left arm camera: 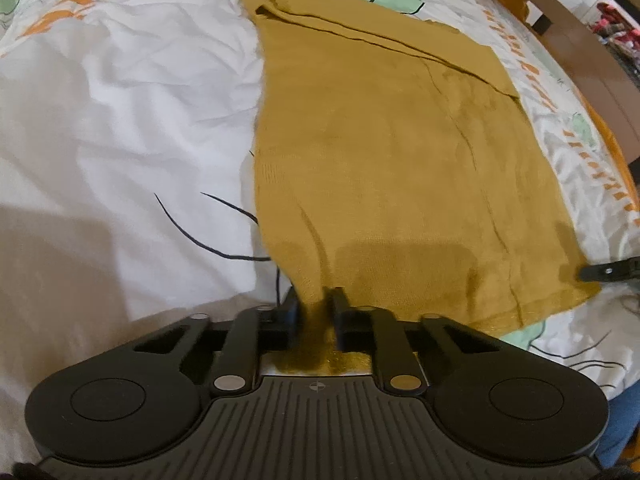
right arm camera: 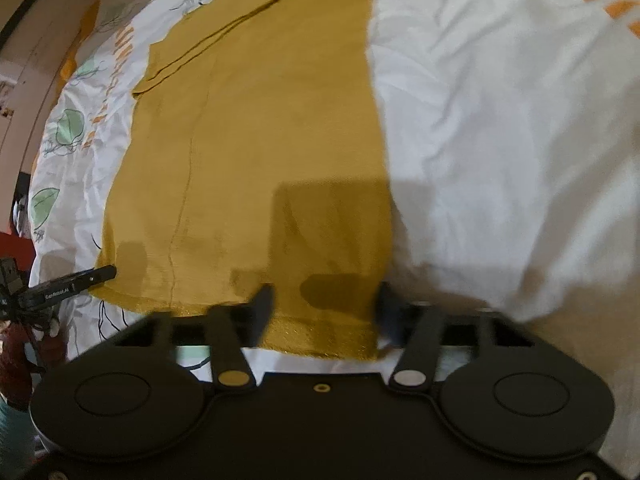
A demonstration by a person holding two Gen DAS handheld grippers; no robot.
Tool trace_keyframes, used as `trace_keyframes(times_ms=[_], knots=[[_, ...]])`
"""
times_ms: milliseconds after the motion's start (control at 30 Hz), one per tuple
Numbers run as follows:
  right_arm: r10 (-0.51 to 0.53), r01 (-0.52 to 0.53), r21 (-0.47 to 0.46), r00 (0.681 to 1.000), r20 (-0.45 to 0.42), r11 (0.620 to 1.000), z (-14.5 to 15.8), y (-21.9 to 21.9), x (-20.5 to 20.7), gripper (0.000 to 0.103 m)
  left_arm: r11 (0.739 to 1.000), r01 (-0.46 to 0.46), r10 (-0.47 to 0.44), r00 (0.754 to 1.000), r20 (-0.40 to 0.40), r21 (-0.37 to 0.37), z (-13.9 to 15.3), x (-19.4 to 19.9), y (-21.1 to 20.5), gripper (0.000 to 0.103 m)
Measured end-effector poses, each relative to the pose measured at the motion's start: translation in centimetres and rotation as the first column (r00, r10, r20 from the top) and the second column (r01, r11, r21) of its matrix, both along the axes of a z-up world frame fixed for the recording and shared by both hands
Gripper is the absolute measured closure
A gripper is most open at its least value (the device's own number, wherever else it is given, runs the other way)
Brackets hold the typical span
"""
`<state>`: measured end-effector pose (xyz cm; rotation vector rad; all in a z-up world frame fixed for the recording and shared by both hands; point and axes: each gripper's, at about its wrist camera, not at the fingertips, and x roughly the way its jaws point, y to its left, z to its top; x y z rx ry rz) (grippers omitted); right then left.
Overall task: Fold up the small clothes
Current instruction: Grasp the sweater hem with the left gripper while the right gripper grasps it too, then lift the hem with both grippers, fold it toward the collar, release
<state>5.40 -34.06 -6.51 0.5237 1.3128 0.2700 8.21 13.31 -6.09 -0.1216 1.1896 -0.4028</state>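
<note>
Here, the left tool (left arm camera: 318, 300) is clamped on the near left corner of the mustard garment (left arm camera: 380, 152), with a pinch of its hem drawn up between the two fingers. The right tool (right arm camera: 324, 304) straddles the near right corner of the same hem; its fingers stand apart, the cloth lies between them, and the pads do not yet press on it. Holding both near corners probably prepares a lift that carries the hem away toward the far edge. The garment lies flat on the bed's printed duvet (left arm camera: 120, 100), and a narrow strip along its far side is already turned over. Beyond it, a wooden bed frame (left arm camera: 568, 4) borders the mattress. Nothing rests on the garment, so the fold path looks unobstructed.
</note>
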Motion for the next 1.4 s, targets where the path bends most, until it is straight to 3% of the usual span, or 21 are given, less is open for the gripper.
trace_keyframes(times_ms=[67,233,600,800,1033,1100,1233,1333,1400], knots=[[-0.002,0.002,0.01,1.0,-0.004,1.0,-0.1,-0.1,-0.1,0.074,1.0,-0.003,0.003,1.0,0.018,0.001,0.2,-0.2,-0.1,0.096],[0.021,-0.022,0.026,0.999,0.03,0.999,0.5,0.3,-0.5,0.085,0.999,-0.02,0.023,0.994,0.111,-0.026,1.7,-1.2,0.0,0.097],[-0.095,0.052,0.2,0.973,0.211,0.979,3.8,-1.6,-0.7,0.087,0.977,-0.101,0.142,0.966,0.216,-0.188,6.0,0.1,0.9,0.097],[-0.18,0.098,0.265,0.934,0.308,0.959,5.8,-2.7,1.3,0.091,0.957,-0.129,0.201,0.941,0.271,-0.262,8.3,3.1,0.9,0.097],[-0.254,0.138,0.299,0.883,0.395,0.944,7.0,-3.5,5.5,0.094,0.942,-0.153,0.243,0.925,0.292,-0.298,8.9,7.3,0.1,0.097],[-0.235,0.121,0.293,0.889,0.394,0.949,6.9,-3.7,6.7,0.09,0.941,-0.153,0.243,0.926,0.29,-0.301,8.8,8.0,-0.1,0.097],[-0.116,0.038,0.222,0.929,0.351,0.974,6.0,-2.1,7.9,0.079,0.946,-0.144,0.23,0.93,0.286,-0.29,8.3,8.4,-0.3,0.097],[0.006,-0.046,0.102,0.934,0.358,0.994,5.0,0.5,8.2,0.031,0.948,-0.153,0.231,0.934,0.273,-0.279,7.8,8.4,-0.1,0.097],[0.086,-0.104,0.031,0.928,0.363,0.994,4.1,1.8,8.6,0.03,0.947,-0.158,0.235,0.935,0.265,-0.281,7.6,8.4,0.1,0.097]])
